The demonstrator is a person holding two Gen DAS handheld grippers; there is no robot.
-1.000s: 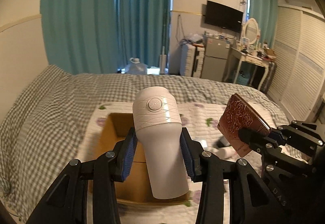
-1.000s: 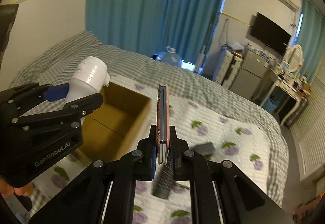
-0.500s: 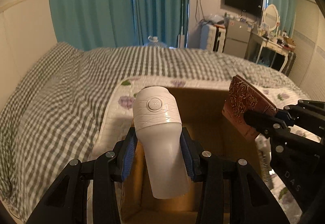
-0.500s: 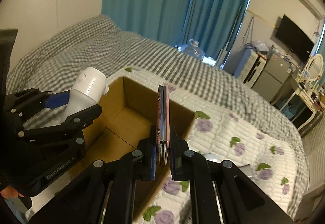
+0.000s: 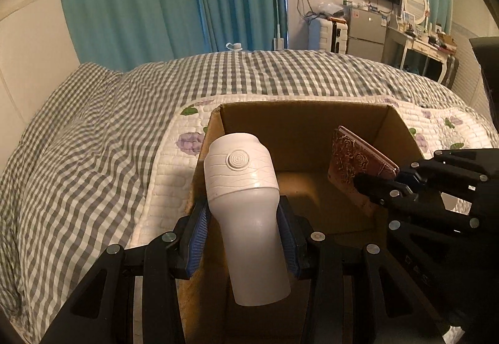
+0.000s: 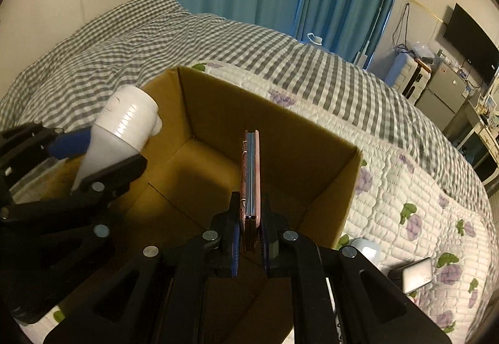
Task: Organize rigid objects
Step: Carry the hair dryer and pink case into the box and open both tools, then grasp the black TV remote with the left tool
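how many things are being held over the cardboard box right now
2. A white bottle in the left hand-held gripper, over the box's left side; a rose-patterned case in the right hand-held gripper, over its middle.

Smooth, faintly glossy white plastic on the bottle (image 5: pixel 246 213); embossed, leather-like rose pattern on the pink case (image 5: pixel 355 164); matt brown corrugated cardboard for the box (image 6: pixel 274 125); quilted floral cloth on the mat (image 6: pixel 405 188); checked woven bedspread (image 5: pixel 78 141).
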